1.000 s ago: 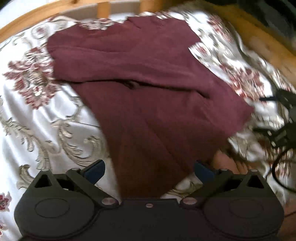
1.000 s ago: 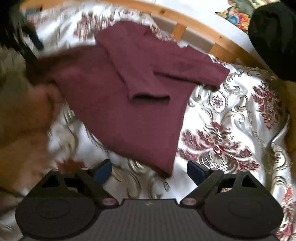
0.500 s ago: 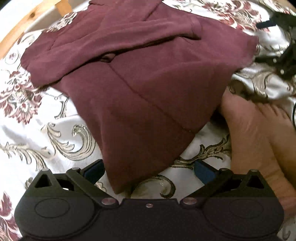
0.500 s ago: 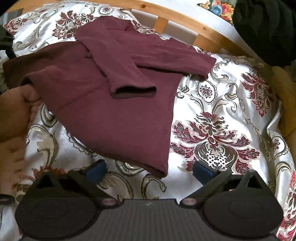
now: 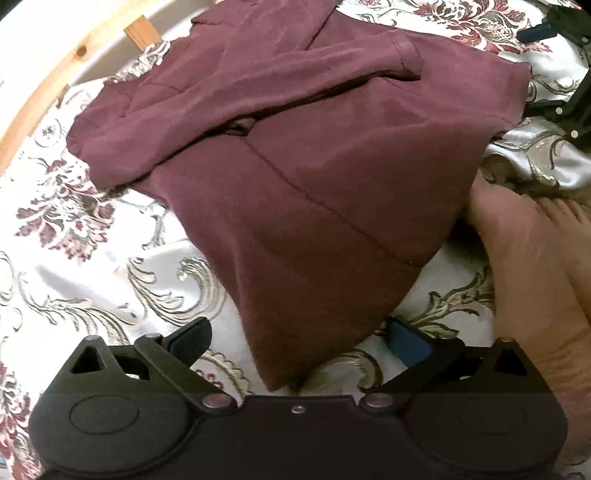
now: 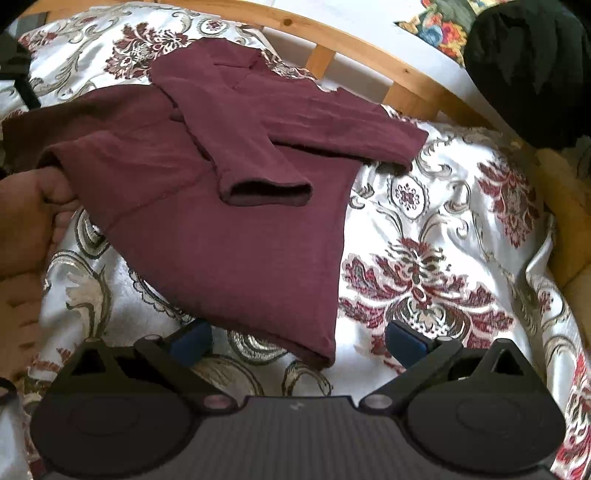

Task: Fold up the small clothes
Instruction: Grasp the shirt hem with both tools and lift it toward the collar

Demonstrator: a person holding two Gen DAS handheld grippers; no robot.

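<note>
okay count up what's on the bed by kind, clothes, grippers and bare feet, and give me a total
Clothes: 1, the maroon sweater, sleeves folded across it.
Grippers: 2, the left gripper and the right gripper, both open and empty.
Bare feet: 1 foot beside the hem.
Total: 4

I see a bed under a shiny white bedspread (image 6: 461, 206) with dark red flowers. A pale wooden bed frame (image 6: 369, 48) curves across the top of the frame, a white wall (image 6: 354, 18) behind it.
</note>
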